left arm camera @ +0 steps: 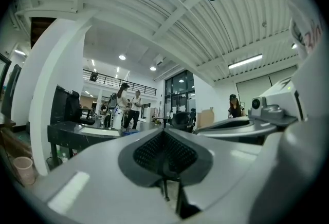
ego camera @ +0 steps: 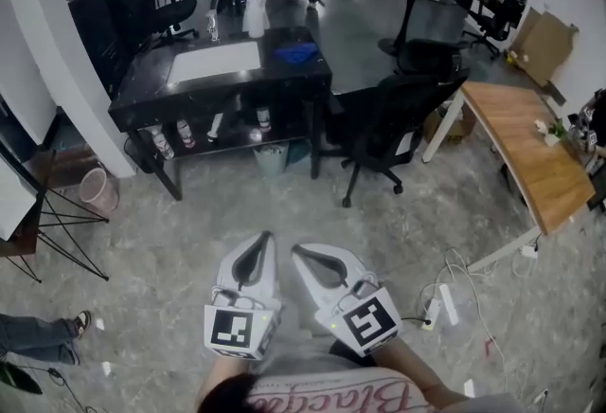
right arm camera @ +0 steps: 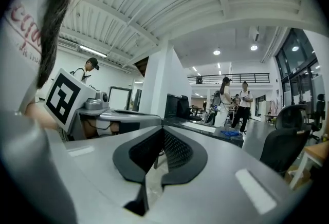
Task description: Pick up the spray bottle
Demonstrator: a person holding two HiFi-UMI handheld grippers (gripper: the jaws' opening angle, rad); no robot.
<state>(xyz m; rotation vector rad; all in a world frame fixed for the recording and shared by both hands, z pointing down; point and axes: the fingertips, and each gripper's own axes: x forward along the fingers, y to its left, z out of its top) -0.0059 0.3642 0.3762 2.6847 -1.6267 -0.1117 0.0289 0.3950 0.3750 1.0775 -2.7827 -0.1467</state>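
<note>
black desk (ego camera: 151, 89): my landmark. It is well ahead of me, with open floor between us.
office chair (ego camera: 398, 117): just beside the desk's right end. Risk: if I drift right on the approach I clip it.
white mat (ego camera: 216, 61): on the desk top, left of centre.
left gripper (ego camera: 263, 241): held at my body, well short of the desk. Its fingers are pressed fully together and hold nothing.
right gripper (ego camera: 297, 252): just beside the left one. Its tips meet, with only a slit behind them, and it is empty.
blue cloth (ego camera: 295, 51): on the desk top, at its right end.
spray bottle (ego camera: 254, 19): I judge it is the pale bottle at the desk's far edge, between mat and cloth. It is too small from here to be sure.
lower-shelf bottles (ego camera: 185, 133): under the desk top. Risk: I mistake one for the target.
main risk: I arrive with the jaws closed and knock the bottle off the far edge, where people stand just behind the desk.
second risk: the reach goes across the desk top, so I drag the cloth.
</note>
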